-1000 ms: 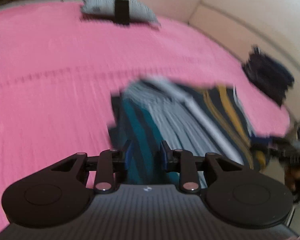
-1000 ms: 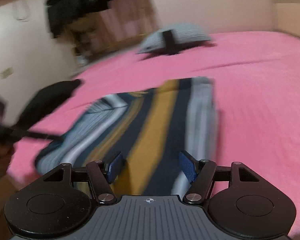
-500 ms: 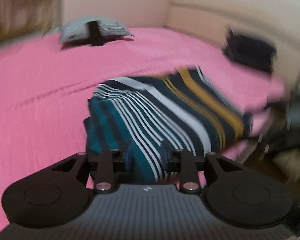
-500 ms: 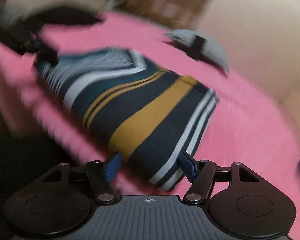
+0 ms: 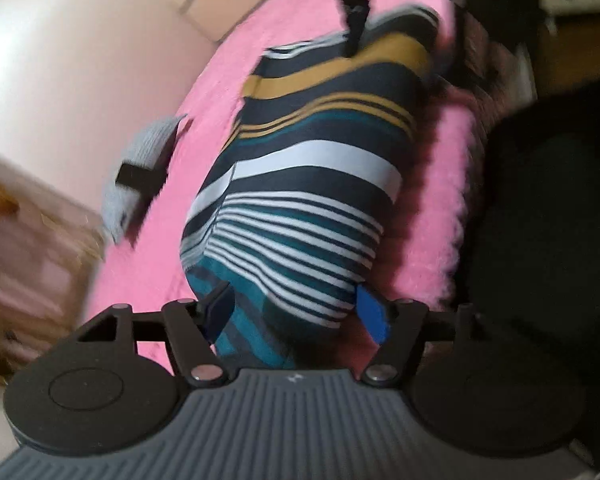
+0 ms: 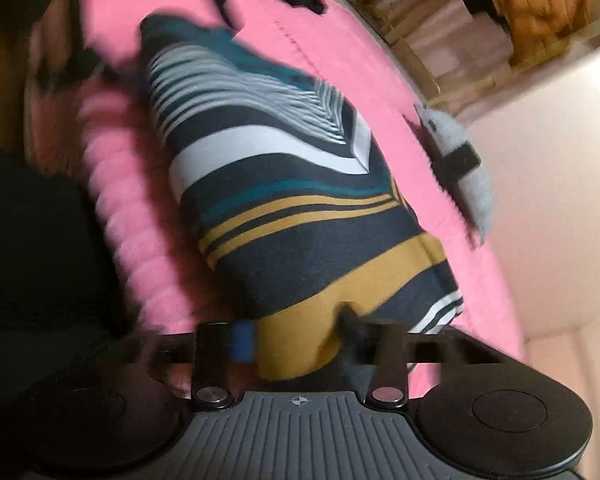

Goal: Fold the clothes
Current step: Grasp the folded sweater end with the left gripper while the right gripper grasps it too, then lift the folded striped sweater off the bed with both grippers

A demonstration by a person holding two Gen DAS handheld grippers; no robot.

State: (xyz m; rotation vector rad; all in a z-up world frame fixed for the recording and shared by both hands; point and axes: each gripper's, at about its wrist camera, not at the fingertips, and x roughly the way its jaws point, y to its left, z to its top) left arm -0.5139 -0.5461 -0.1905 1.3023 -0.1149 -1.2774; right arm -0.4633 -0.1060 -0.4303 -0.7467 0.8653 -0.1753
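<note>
Lying folded, striped knit shirt (image 5: 308,184) covers fuzzy pink bedspread (image 5: 440,208).

Pink bed cover (image 5: 216,92) carries the folded striped garment (image 5: 304,200), lying flat near the bed's edge. Grey pillow w/ a black band (image 5: 140,168) lies further in, apart from the garment, towards the wall

We cannot tell whether the right gripper (image 6: 296,338) bites the shirt (image 6: 284,200), for its fingers (image 6: 242,340) smear into blur where the cloth's end drops behind the body. In the left view, the shirt's near end is likewise cut off, and the bed (image 5: 440,184) edge is fuzzed.
</note>
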